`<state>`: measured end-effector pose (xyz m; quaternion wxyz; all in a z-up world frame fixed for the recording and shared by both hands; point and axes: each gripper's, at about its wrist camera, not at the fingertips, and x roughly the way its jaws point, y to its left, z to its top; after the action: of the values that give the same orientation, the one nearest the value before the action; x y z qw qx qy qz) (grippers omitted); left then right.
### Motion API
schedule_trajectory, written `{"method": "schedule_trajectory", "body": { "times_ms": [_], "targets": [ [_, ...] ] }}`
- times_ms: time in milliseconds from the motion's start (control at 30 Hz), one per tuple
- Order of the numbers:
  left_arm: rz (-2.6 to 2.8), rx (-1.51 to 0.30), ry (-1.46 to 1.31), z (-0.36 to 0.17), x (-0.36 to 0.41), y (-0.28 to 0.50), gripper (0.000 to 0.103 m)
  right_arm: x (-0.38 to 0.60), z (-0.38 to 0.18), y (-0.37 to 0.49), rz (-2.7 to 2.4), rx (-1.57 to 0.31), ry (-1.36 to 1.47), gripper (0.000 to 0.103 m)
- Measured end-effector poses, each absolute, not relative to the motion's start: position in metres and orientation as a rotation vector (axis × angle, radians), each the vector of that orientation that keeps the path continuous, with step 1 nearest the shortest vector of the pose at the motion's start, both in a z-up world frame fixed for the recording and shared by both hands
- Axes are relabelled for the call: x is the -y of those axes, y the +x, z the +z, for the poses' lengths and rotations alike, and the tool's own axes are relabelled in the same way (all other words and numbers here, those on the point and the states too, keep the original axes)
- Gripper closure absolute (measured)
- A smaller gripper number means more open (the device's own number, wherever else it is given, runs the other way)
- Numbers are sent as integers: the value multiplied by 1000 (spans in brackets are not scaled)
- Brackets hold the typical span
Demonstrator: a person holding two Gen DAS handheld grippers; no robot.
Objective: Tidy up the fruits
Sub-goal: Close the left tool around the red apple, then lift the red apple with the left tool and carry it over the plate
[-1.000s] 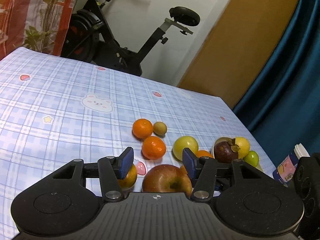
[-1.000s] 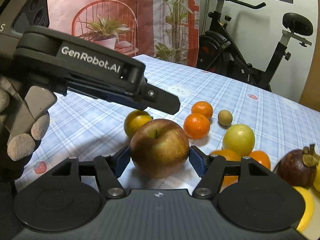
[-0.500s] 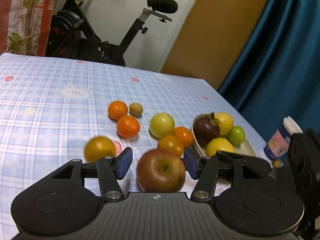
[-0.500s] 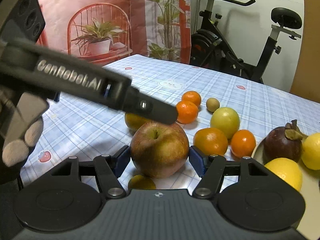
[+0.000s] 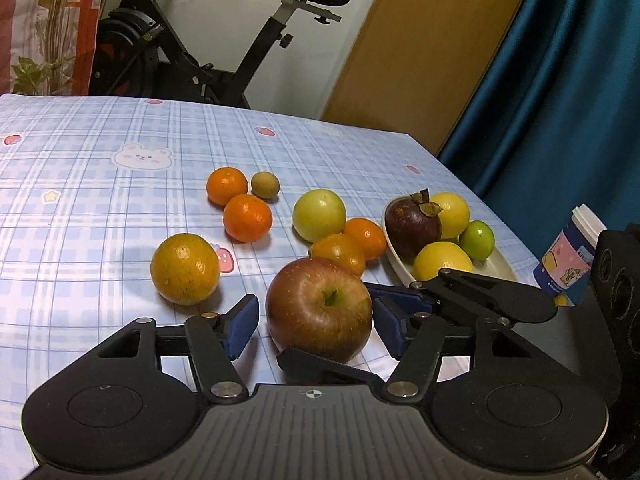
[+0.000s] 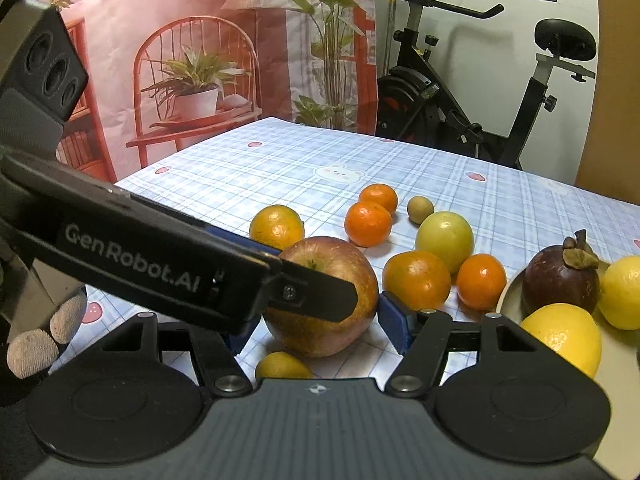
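On the desk (image 5: 100,200) the apple (image 5: 319,309) lies nearest, between the fingers of both hand-held grippers, the left hand-held gripper (image 5: 313,322) opening its jaws around it and the right hand-held gripper (image 6: 316,320) reaching in from the right. Left of the apple lies a large orange (image 5: 185,268); behind it two tangerines (image 5: 247,217) touch, with a small round fruit (image 5: 265,185) just beside the farther one. Right of those sit a pale round fruit (image 5: 319,215) and two more oranges (image 5: 365,237), then a plate (image 5: 500,266) holding a mangosteen (image 5: 412,222), two lemons (image 5: 442,260) and a small lime (image 5: 476,239), with a cup (image 5: 570,256) beyond the plate at the desk's right edge.
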<state>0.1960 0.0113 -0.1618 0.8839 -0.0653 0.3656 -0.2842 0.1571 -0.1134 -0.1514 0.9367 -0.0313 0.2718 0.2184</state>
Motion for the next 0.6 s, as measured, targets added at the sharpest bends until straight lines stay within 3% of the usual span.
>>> {"method": "schedule_trajectory", "body": {
  "times_ms": [600],
  "targets": [
    [-597,-746,-133,-162,-11,192,41,115,-158,153,441,-562,-66,37]
  ]
}}
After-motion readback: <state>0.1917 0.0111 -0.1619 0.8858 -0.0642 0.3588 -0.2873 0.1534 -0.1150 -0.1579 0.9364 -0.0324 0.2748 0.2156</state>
